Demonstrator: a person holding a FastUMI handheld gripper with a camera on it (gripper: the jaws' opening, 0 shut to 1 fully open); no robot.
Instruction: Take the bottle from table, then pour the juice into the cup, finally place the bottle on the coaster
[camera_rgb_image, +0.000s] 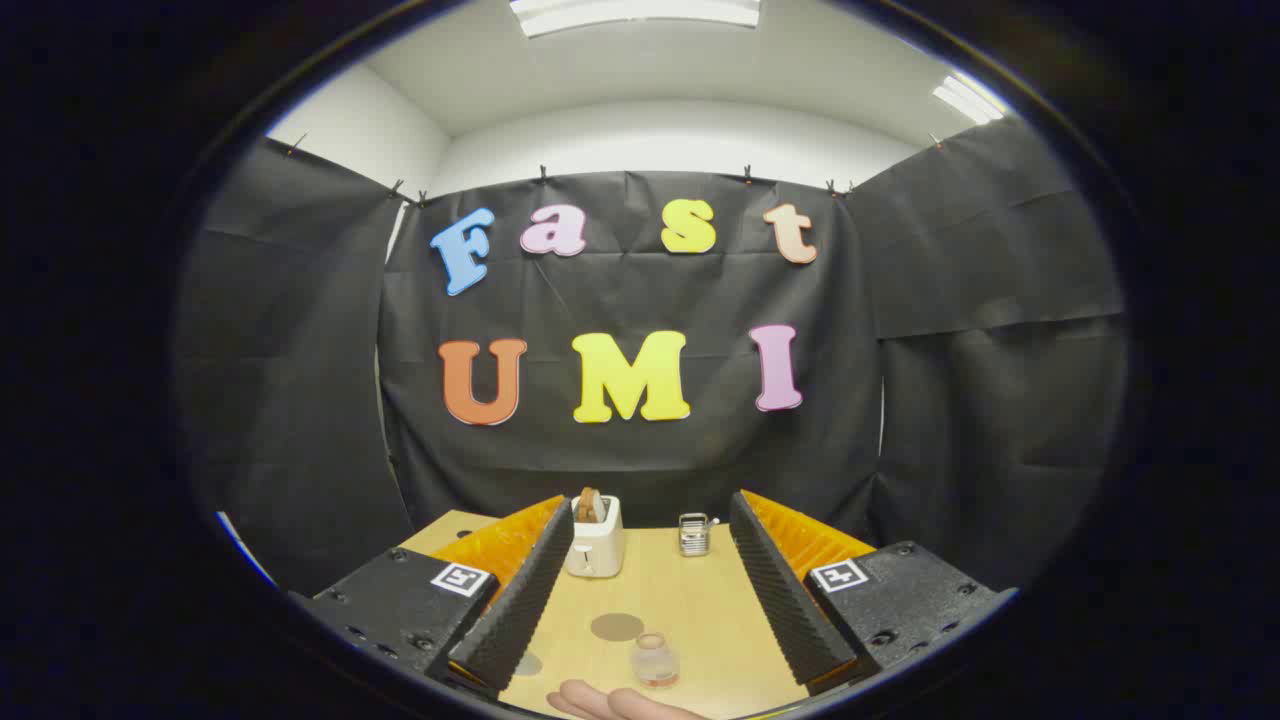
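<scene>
A small clear bottle (655, 660) with a little reddish juice in its bottom stands upright on the wooden table (700, 610), low between my two fingers. Just beyond it and slightly left lies a round brown coaster (617, 627). Farther back, near the table's far edge, stands a small shiny cup (693, 534) with a handle. My gripper (652, 505) is open wide, held above the table, and its fingers (520, 600) touch nothing. The bottle is apart from both fingers.
A white toaster (595, 545) with a slice of bread sticking out stands at the back left, close to the left fingertip. A person's hand (620, 703) rests on the table's near edge, just before the bottle. Black cloth walls close the booth behind.
</scene>
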